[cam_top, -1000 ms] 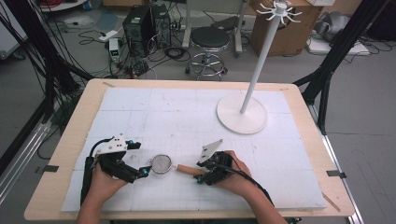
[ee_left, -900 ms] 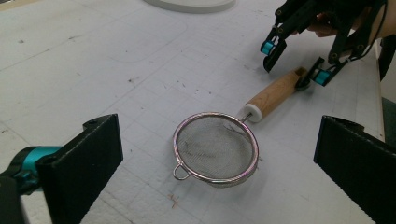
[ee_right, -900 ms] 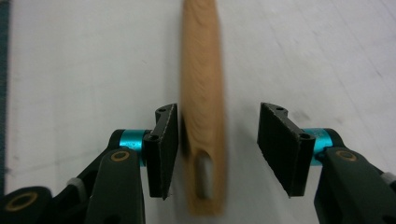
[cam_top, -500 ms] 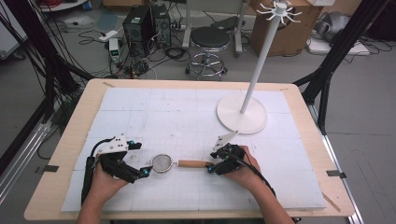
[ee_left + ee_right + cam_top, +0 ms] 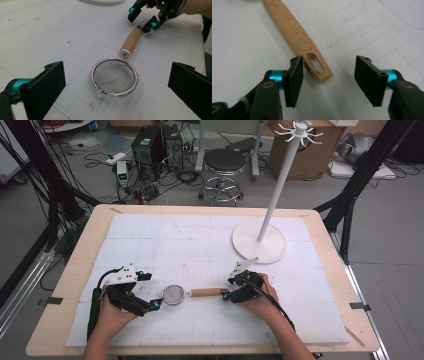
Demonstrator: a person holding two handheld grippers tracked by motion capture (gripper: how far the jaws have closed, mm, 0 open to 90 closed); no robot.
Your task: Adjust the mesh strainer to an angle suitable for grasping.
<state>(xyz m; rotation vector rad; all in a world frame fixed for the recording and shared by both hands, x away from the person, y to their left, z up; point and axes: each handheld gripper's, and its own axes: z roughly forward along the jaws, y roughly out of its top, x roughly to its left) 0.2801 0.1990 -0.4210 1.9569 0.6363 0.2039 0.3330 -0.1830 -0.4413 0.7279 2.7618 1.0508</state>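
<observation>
A small metal mesh strainer (image 5: 173,295) (image 5: 114,76) with a wooden handle (image 5: 206,292) (image 5: 297,37) lies flat on the white mat. My left gripper (image 5: 155,304) (image 5: 118,85) rests just left of the mesh bowl, its jaws wide open on either side of it without touching. At the handle's far end is my right gripper (image 5: 227,295) (image 5: 142,18) (image 5: 332,80). Its jaws have just been opening. The slotted tip of the handle lies between them, close to one pad, and is not squeezed.
A white hook stand with a round base (image 5: 259,242) and a tall pole (image 5: 280,185) stands at the back right of the mat. The wooden table edge (image 5: 200,209) runs behind it. A stool (image 5: 225,162) and a computer case sit on the floor beyond.
My right gripper slid to the right along the handle to its end, and its jaws spread apart, letting go of the handle. The strainer and my left gripper stayed put.
</observation>
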